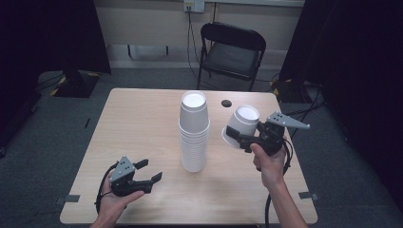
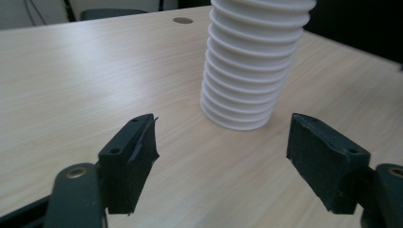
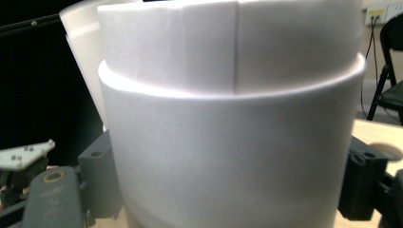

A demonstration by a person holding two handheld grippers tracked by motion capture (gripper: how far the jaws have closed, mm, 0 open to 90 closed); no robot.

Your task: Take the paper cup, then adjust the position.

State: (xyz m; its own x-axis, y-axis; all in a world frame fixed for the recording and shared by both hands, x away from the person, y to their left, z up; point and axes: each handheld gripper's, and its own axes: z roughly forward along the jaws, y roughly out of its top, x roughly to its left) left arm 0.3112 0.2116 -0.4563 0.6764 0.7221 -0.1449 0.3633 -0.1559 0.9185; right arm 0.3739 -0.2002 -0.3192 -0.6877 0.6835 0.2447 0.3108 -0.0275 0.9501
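My right tongs [image 1: 236, 135] clamp a plain white paper cup [image 1: 241, 125], tilted, base uppermost, just right of the cup stack [image 1: 194, 133]. My left tongs [image 1: 149, 171] stand wide, empty, left of the stack.

The tall stack of plain white paper cups [image 1: 194, 133] carries no print; only the thin shadow lines between its rims make a ringed pattern. The single white paper cup [image 1: 241, 124] is the same white, and inside it looks maybe a little brighter. The rectangular wooden desk [image 1: 138, 128] is pale beige with fine straight grain and has one small dark round hole [image 1: 226, 103]. Both the left claw [image 1: 151, 171] and the right claw [image 1: 236, 136] are black, each with a grey plate on top. The folding metal chair [image 1: 231, 53] is black, and the carpet floor [image 1: 43, 142] is dark grey.
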